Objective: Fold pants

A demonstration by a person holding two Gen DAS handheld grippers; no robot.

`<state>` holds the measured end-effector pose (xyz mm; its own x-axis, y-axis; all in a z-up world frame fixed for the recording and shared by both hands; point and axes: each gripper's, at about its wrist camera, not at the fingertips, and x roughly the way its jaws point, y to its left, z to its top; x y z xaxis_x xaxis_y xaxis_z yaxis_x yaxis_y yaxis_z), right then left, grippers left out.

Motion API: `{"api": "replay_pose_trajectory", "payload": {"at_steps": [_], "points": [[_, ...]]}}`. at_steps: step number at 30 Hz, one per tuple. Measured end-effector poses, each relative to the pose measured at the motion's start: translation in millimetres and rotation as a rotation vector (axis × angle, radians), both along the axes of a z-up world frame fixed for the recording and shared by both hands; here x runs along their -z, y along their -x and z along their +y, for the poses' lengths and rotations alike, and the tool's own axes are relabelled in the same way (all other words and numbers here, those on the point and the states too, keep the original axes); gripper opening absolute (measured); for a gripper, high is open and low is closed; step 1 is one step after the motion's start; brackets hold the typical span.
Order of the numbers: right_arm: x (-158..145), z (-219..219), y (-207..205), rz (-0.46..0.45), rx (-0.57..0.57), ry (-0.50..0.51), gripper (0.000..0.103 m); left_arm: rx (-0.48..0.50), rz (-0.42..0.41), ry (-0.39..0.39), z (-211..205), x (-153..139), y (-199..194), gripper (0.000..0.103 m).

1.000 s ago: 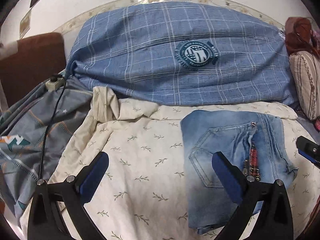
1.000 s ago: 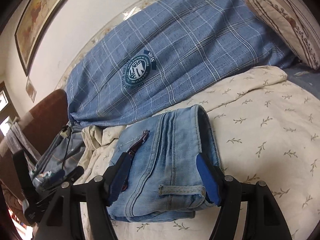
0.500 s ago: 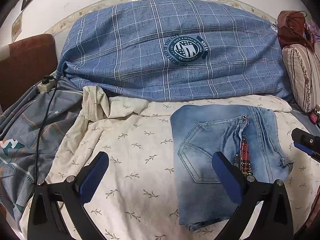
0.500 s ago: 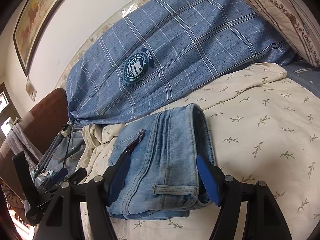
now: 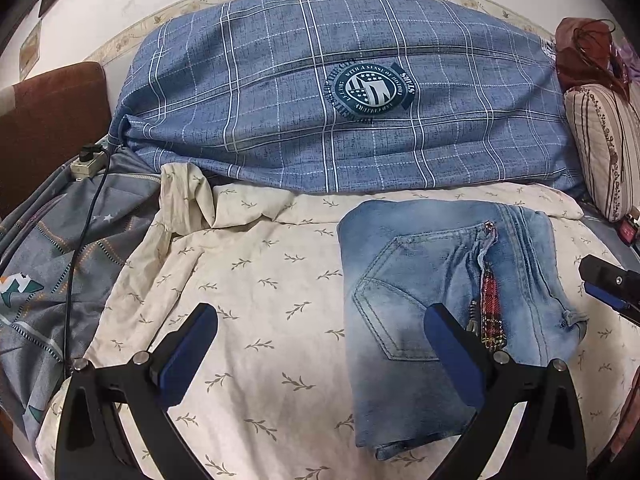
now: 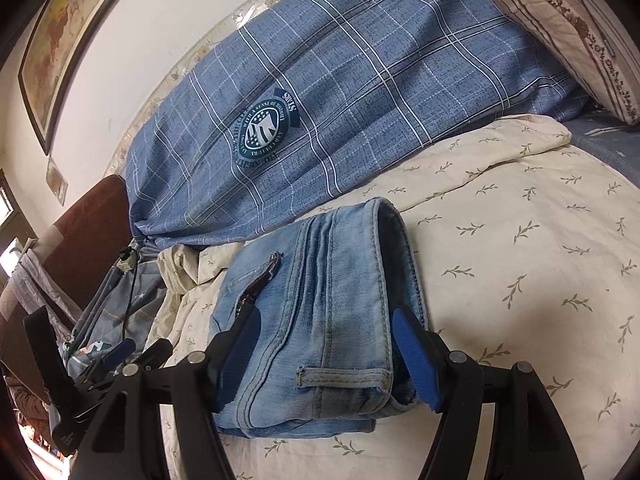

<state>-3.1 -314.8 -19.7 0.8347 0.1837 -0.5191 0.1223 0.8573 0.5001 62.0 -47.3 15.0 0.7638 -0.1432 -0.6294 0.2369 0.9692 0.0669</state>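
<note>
The light blue jeans [image 5: 440,280] lie folded into a compact rectangle on the cream leaf-print sheet [image 5: 260,280], back pocket up. My left gripper [image 5: 320,352] is open and empty, held above the sheet, its right finger over the jeans' near part. In the right wrist view the jeans [image 6: 320,312] show their waistband and belt loop close up. My right gripper [image 6: 328,360] is open with its fingers on either side of the jeans' near end, not closed on them. Its tip shows in the left wrist view [image 5: 612,284].
A big blue plaid pillow [image 5: 340,92] lies along the wall behind the jeans. A striped cushion [image 5: 600,152] sits at the right. A grey patterned quilt [image 5: 48,272] with a power strip [image 5: 90,162] and black cable lies at the left, by a brown headboard [image 5: 48,120].
Both grippers have drawn back a little from the jeans, which stay folded in place. The jaws stay open.
</note>
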Motion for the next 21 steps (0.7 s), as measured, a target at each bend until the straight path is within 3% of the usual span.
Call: {"api": "replay_pose_trajectory", "payload": {"at_steps": [15,21], "points": [[1,0,0,0.007,0.001,-0.002,0.072,-0.01,0.005,-0.001,1,0,-1,0.103],[1,0,0,0.003,0.0,-0.003,0.072,-0.059,-0.023,0.034,15,-9,-2,0.103]]}}
